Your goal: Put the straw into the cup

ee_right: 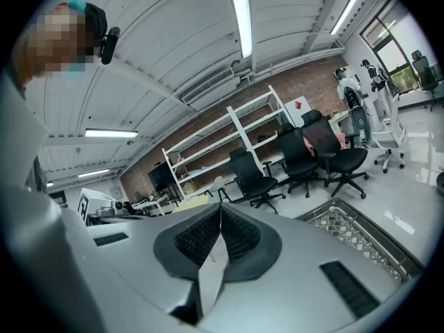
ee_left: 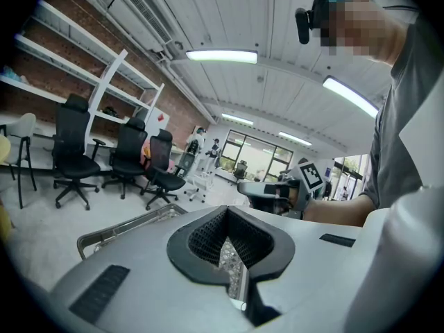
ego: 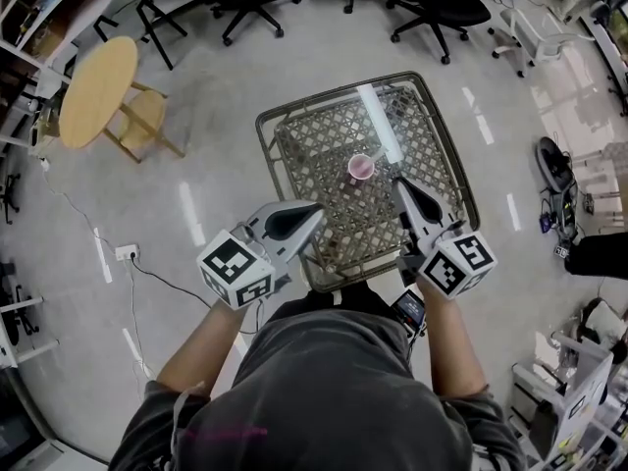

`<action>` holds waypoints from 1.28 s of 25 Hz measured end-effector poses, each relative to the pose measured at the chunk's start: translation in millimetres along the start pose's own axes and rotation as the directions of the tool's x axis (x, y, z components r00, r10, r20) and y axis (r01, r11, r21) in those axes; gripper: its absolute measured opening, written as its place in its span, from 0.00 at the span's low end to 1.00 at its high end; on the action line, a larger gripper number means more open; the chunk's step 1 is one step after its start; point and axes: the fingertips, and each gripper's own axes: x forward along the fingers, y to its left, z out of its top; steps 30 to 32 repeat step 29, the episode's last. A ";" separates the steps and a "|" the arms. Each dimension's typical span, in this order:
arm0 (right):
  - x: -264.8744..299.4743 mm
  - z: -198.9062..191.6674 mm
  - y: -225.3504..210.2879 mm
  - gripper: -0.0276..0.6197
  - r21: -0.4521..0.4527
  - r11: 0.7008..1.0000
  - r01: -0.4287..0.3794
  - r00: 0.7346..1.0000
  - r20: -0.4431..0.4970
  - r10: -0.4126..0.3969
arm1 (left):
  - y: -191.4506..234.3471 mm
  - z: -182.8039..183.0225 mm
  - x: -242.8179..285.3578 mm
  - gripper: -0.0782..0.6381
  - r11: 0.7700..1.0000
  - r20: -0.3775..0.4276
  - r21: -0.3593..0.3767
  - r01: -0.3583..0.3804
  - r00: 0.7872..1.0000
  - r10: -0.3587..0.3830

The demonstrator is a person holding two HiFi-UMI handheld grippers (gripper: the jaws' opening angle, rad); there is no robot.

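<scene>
Cup: a pink cup [ego: 361, 167] is set upright near the middle of the table [ego: 314, 145].
Straw: no straw can be made out in any view, and none is seen in the cup.
Left tool [ego: 317, 209]: squeezed closed, with nothing seen held; the cup lies ahead and to its right.
Right tool [ego: 398, 182]: squeezed closed too, with nothing held; the cup lies just ahead and a little left.
Nearer tool: the right one is judged closer to the cup.
</scene>
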 end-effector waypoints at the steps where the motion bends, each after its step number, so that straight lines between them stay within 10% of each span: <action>1: 0.4 -0.2 0.6 0.07 -0.002 1.000 0.002 1.000 -0.002 -0.002 | 0.5 -0.1 -0.2 0.12 1.000 0.000 -0.001 0.001 1.000 -0.001; 32: 0.4 -3.0 -14.3 0.06 -0.015 0.999 0.040 0.999 -0.035 -0.040 | 10.3 -6.4 14.1 0.12 1.000 0.014 -0.030 0.006 1.000 -0.006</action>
